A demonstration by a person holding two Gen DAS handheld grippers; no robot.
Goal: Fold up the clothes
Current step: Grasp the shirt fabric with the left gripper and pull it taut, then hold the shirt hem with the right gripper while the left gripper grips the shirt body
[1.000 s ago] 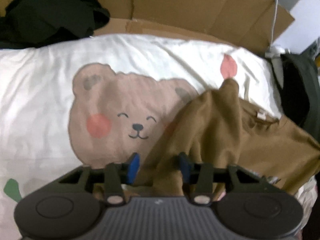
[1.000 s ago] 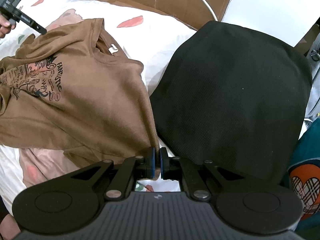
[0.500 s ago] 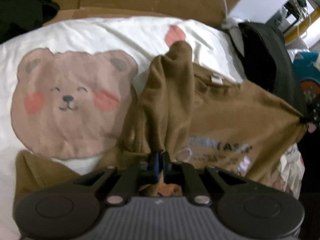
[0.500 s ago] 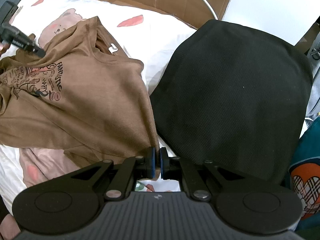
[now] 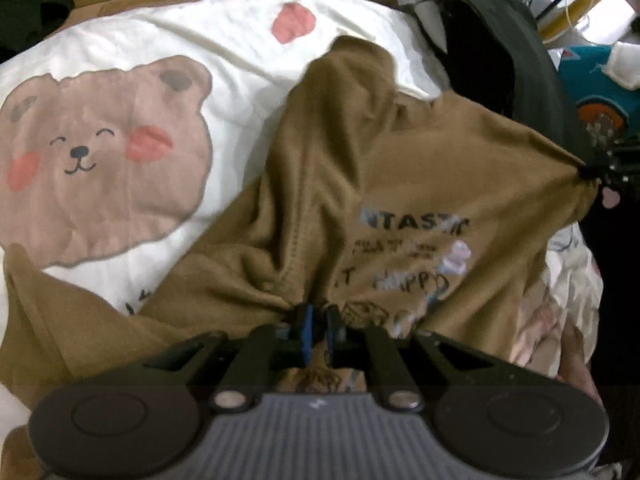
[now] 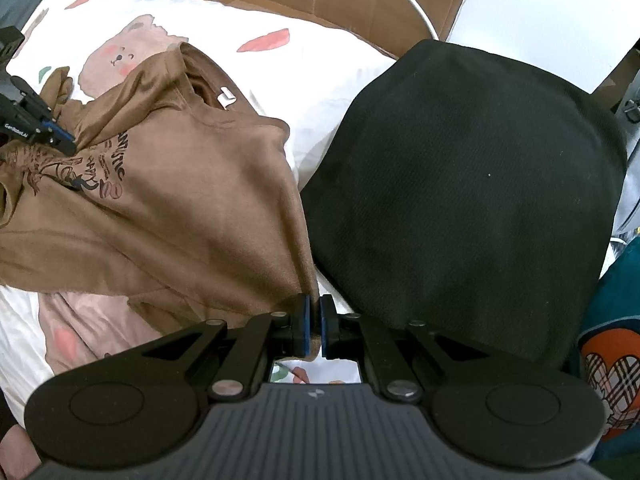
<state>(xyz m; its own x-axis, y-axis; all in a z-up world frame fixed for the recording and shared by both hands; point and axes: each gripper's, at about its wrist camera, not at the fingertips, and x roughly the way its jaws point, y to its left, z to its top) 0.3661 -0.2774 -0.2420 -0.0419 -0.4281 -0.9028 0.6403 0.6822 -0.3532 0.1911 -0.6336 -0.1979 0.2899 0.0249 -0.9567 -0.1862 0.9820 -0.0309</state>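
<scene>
My left gripper (image 5: 316, 326) is easing open over the bunched sleeve of the brown tee (image 6: 192, 208) on the bed; my right gripper (image 6: 314, 322) should keep pinching the tee's corner taut until the fold lies flat.

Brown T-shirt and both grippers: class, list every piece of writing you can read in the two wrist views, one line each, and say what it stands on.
"NTASTIC": brown T-shirt, chest print, first letters hidden by a fold.
"HAPPY": same print, lower line, blurred, likely reading.
Small lines between them: too blurred to read.
White lettering on the left gripper: too small to read.
Neck label: no readable text.
</scene>
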